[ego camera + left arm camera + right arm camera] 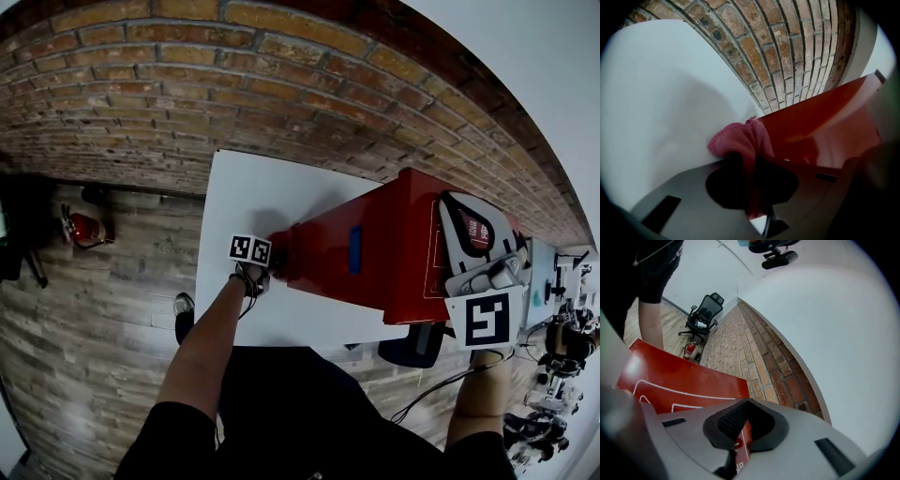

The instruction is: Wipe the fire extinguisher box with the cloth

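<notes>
A red fire extinguisher box (375, 248) lies on its side on a white table (253, 187). My left gripper (272, 265) is at the box's left end, shut on a pink-red cloth (279, 255). In the left gripper view the cloth (740, 143) bunches out of the left gripper (750, 176) and touches the corner of the box (820, 122). My right gripper (469, 234) is at the box's right end. In the right gripper view the right gripper (740, 430) has its jaws closed round a thin printed edge of the box (670, 376).
A brick wall (234, 84) runs behind the table. On the wooden floor to the left stands a small red fire extinguisher (84, 227). An office chair (704, 315) stands further off. A dark object (412, 349) sits below the table's near edge.
</notes>
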Motion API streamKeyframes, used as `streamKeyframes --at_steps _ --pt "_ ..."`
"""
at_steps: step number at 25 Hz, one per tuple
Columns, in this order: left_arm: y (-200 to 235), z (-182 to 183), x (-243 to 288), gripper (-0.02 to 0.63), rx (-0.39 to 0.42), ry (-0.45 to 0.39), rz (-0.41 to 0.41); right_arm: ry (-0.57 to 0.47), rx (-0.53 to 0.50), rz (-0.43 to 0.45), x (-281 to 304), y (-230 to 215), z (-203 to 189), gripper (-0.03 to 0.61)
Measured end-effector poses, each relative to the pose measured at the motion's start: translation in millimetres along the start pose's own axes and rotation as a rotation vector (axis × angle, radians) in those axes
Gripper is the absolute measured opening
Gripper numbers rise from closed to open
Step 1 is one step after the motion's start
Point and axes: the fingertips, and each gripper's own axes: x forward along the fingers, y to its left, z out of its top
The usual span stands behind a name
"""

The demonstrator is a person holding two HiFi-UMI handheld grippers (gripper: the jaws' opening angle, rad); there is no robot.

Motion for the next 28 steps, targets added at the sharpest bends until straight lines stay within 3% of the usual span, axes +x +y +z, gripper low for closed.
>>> streamKeyframes --at_steps 28 --pt "-5 -50 -9 0.077 -0.017 -0.001 -0.019 0.0 -0.009 -0.003 -2 2 2 0.018"
